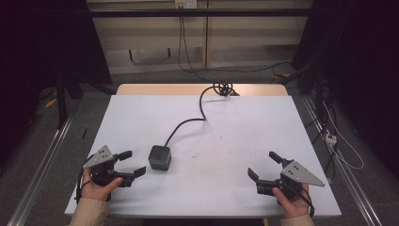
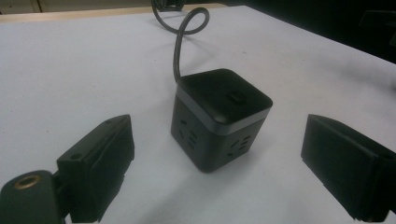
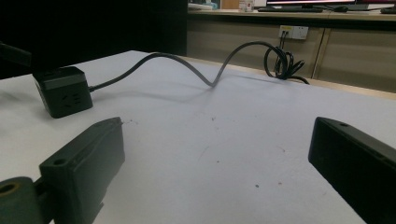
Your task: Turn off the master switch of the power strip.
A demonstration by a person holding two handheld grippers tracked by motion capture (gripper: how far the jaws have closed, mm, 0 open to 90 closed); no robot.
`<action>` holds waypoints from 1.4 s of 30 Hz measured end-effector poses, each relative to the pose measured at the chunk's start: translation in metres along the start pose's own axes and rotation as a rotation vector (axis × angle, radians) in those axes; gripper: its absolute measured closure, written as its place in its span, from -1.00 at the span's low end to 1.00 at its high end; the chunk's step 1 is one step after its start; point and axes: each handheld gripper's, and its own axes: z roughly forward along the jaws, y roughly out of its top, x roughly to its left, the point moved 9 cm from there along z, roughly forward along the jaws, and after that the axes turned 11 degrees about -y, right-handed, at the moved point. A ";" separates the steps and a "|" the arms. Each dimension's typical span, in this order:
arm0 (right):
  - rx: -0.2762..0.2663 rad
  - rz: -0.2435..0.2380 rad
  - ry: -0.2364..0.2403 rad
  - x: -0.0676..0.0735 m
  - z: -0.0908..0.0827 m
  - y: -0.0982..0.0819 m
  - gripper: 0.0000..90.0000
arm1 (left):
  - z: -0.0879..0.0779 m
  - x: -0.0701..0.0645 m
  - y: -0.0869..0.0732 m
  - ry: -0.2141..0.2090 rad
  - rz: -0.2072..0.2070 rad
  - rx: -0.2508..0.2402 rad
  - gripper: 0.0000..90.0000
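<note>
the white table top [image 1: 235, 141] takes up most of the high view, with a bare wooden edge [image 1: 188, 89] showing at the far side. across it runs the black cable [image 1: 188, 122], snaking from a loose coil [image 1: 224, 88] at the far edge down to the cube power socket [image 1: 160, 157], which sits left of centre on the near half. the cube has no real long axis (it is about as tall as it is wide); what gives it a direction is the cable, which leaves its far side and points away toward the back of the table, while a face with outlets [image 2: 189, 137] is turned toward the left gripper.

the left gripper [image 1: 131, 162] rests just beside the cube, its jaws spread wide and not touching it; in the left gripper view the cube [image 2: 219, 119] stands between and beyond the jaws. the right gripper [image 1: 264, 165] lies well apart on the right, also spread wide and holding nothing.

this looks like the approach step, before any grasp. the next move likely calls for the left gripper to slide forward until the jaws flank two opposite faces, then close squarely, minding the cable behind.
</note>
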 end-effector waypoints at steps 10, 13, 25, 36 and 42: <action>0.000 0.000 0.001 0.000 0.000 0.000 -0.93 | -0.003 0.005 -0.004 0.010 0.003 0.012 -0.79; 0.001 -0.001 0.002 0.000 0.000 0.000 -0.93 | -0.003 0.005 -0.005 0.005 0.002 0.015 -0.79; 0.001 -0.001 0.003 -0.001 0.000 0.000 -0.93 | -0.005 0.005 -0.005 0.007 -0.003 0.008 -0.79; 0.006 -0.004 0.006 0.001 0.002 -0.001 -0.93 | -0.004 0.004 -0.004 0.005 -0.008 0.001 -0.78; 0.011 -0.005 0.005 0.000 0.002 -0.002 -0.93 | -0.004 0.005 -0.003 0.004 -0.006 -0.002 -0.77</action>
